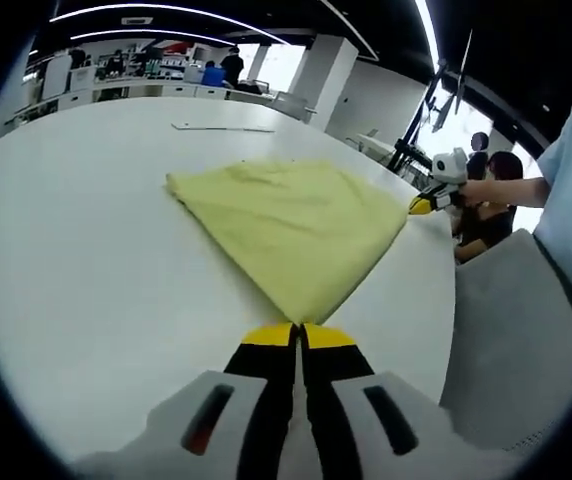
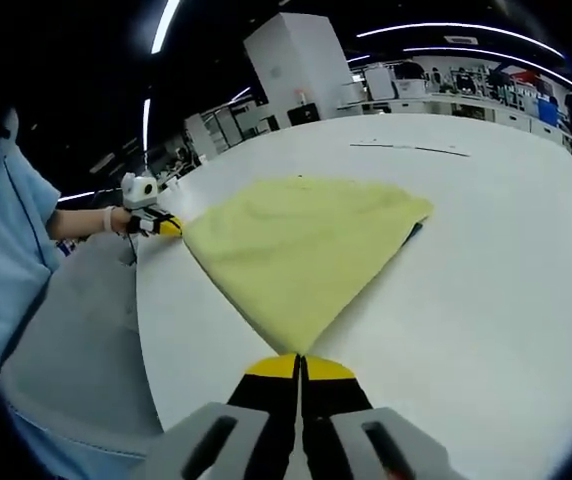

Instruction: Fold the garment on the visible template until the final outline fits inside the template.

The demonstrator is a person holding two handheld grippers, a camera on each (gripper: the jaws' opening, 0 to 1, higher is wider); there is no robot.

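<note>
On white table (image 1: 86,300), yellow garment (image 1: 286,225) lies folded. Left gripper (image 1: 299,334) clenched on near corner; right gripper (image 2: 300,366) clenched on opposite corner. Risk: uneven pull drags cloth, layers shift, outline skews.

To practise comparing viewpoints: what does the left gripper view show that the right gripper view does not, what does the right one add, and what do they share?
Left gripper view: a person is beyond the table's edge, behind the right gripper.

Right gripper view: a dark edge peeks out from under the cloth's far corner, and the left gripper comes in from the left.

Both: the yellow cloth lies on the white table. Each view's own jaws are closed on a cloth corner, with the other gripper at another corner.
</note>
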